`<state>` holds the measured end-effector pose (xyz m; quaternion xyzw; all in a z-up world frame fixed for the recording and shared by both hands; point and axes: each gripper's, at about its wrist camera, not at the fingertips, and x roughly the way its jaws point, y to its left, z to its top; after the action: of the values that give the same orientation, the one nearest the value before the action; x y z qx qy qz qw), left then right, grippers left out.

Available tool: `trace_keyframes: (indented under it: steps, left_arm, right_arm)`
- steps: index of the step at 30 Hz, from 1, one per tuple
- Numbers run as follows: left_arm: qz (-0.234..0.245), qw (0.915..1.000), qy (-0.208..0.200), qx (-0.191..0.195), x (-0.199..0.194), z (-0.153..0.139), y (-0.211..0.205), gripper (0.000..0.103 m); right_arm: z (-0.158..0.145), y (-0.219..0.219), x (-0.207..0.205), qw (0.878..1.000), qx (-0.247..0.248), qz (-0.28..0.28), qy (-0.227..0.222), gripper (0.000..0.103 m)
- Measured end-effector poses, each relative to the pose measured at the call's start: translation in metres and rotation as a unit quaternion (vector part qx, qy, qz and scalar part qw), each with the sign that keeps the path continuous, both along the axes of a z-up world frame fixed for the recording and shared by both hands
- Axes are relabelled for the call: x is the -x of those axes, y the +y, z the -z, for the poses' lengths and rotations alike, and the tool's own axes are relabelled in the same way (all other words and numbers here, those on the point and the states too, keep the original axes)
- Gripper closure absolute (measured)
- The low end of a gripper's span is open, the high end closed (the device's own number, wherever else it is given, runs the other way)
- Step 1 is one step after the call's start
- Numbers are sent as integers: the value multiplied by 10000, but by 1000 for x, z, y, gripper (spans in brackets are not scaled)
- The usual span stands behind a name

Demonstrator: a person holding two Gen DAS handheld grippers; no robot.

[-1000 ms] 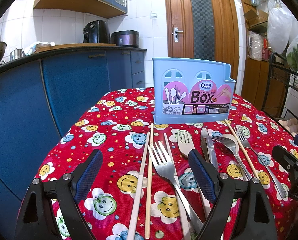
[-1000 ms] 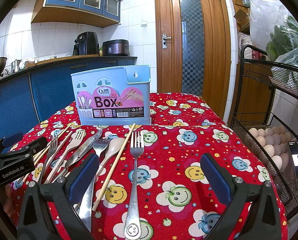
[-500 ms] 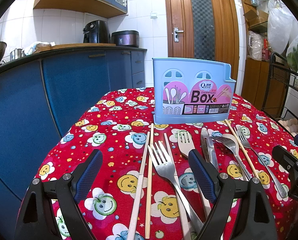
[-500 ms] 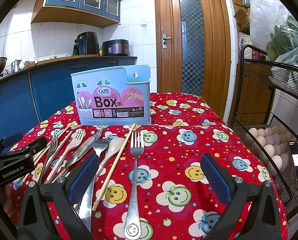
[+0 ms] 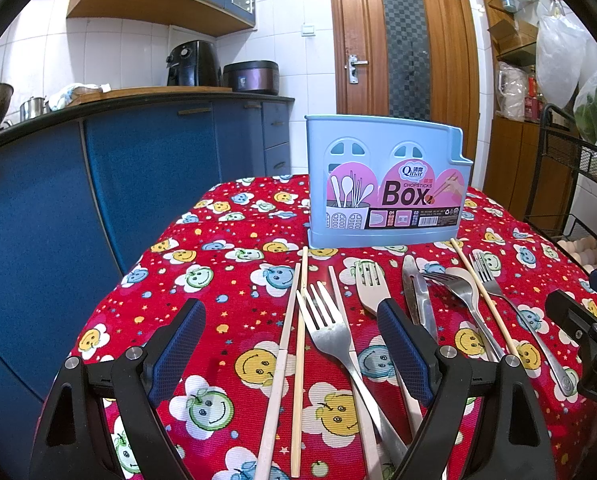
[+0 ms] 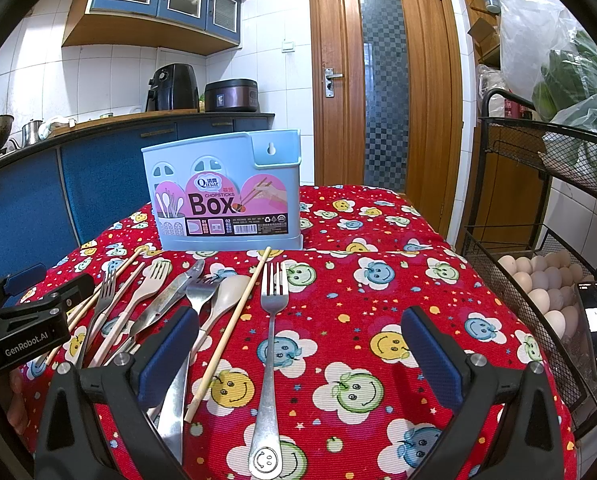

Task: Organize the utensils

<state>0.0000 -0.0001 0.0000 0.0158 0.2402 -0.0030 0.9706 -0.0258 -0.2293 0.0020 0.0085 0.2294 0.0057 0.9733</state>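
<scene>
Hovering low over the red smiley-patterned surface [image 5: 226, 280], the left gripper [image 5: 290, 344] has its jaws spread wide and holds nothing. Nothing differs from the earlier frames: both grippers and every utensil sit as they did a second ago.

Between the left jaws lie two chopsticks [image 5: 294, 344] side by side, and just right of them a steel fork [image 5: 330, 332], tines pointing away. A third chopstick [image 5: 338, 300] runs under that fork. Behind the right-hand jaw pad a pale wooden fork [image 5: 370, 286] shows its head. Further right, outside the jaws, come a knife [image 5: 416, 296], a second steel fork [image 5: 450, 286] crossing a pale spoon [image 5: 464, 280], another chopstick [image 5: 482, 296], and a last fork [image 5: 506, 304] with a smiley on its handle end. The right gripper's black body shows at the far right edge of this view.

Straight ahead of the jaws, beyond the utensil tips, the blue box [image 5: 382, 184] stands upright; whether anything is in it cannot be seen.

From the right wrist, the right gripper [image 6: 298, 352] is likewise wide open and empty. The smiley-handled fork [image 6: 272, 344] lies between its jaws, nearer the left pad, with a chopstick [image 6: 234, 320] slanting beside it. The remaining utensils fan out left of the jaws, where the left gripper [image 6: 30, 320] rests. The box [image 6: 226, 196] stands ahead and to the left. Right of the surface, a wire basket [image 6: 494, 256] holds eggs [image 6: 538, 284].
</scene>
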Motion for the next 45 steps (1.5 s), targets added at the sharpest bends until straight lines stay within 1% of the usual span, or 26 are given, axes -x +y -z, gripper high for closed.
trace_keyframes:
  steps: [28,31,32,35,41,45]
  left_arm:
    - [-16,10000,13,-15,0,0,0,15]
    - [-14,10000,36,-30,-1,0,0,15]
    - [-13,10000,44,-25,-4,4,-2,15]
    - [12,9999,114,11,-8,2,0,15]
    - [46,9994,277,178,-14,-4,9,15]
    - [-23,9993,379,52,-19,-10,16,15]
  right_arm:
    - [-1,2,0,10000,-11,13,42,0]
    - [1,-3,-2,10000,-58,2,68,0]
    - [1,-1,-2,9999,-73,1,79,0]
    - [1,-3,-5,9998,-143,-13,162,0]
    - [2,-4,-14,9987,-122,-6,496,0]
    - [-1,-7,-24,9962,-151,-144,840,0]
